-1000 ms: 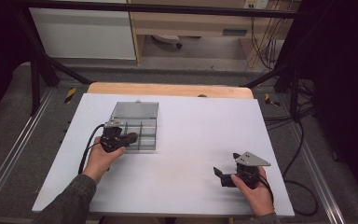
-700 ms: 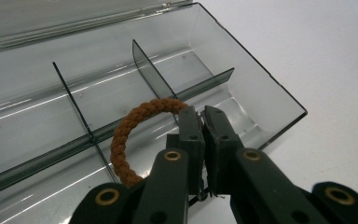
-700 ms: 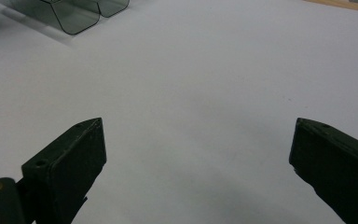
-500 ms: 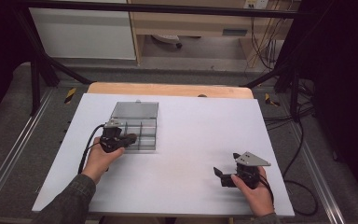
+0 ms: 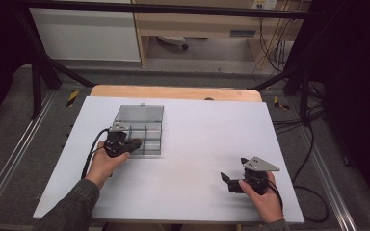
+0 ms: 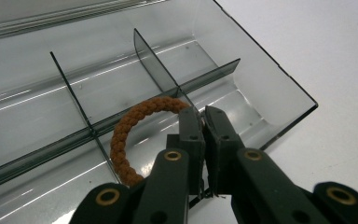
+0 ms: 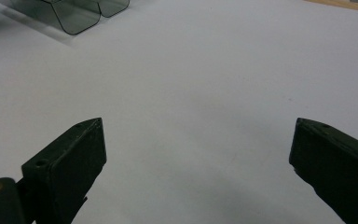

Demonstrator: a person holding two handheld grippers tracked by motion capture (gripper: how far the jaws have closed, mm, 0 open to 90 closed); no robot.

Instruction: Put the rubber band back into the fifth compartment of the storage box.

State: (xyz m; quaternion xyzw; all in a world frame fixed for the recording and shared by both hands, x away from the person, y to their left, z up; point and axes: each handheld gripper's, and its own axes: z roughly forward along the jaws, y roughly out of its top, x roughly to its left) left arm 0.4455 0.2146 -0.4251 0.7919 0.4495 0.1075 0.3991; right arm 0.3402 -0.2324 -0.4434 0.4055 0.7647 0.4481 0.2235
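Note:
A smoky clear plastic organizer box (image 5: pixel 139 115) with its lid up stands on the white table, split by dividers (image 6: pixel 154 58) into several compartments. My left gripper (image 6: pixel 204 112) (image 5: pixel 134 143) hangs over the box's near row, shut on a brown braided ring (image 6: pixel 126 128) that hangs to the left of the jaws, above a near compartment. My right gripper (image 5: pixel 227 179) rests low at the table's front right, open, with bare table between its wide-spread jaws (image 7: pixel 196 154).
The white table top (image 5: pixel 202 139) lies on a wooden one whose edge (image 5: pixel 173 91) shows at the back. A corner of the box (image 7: pixel 74 14) sits far ahead of the right gripper. Cables hang off the right side (image 5: pixel 308 144).

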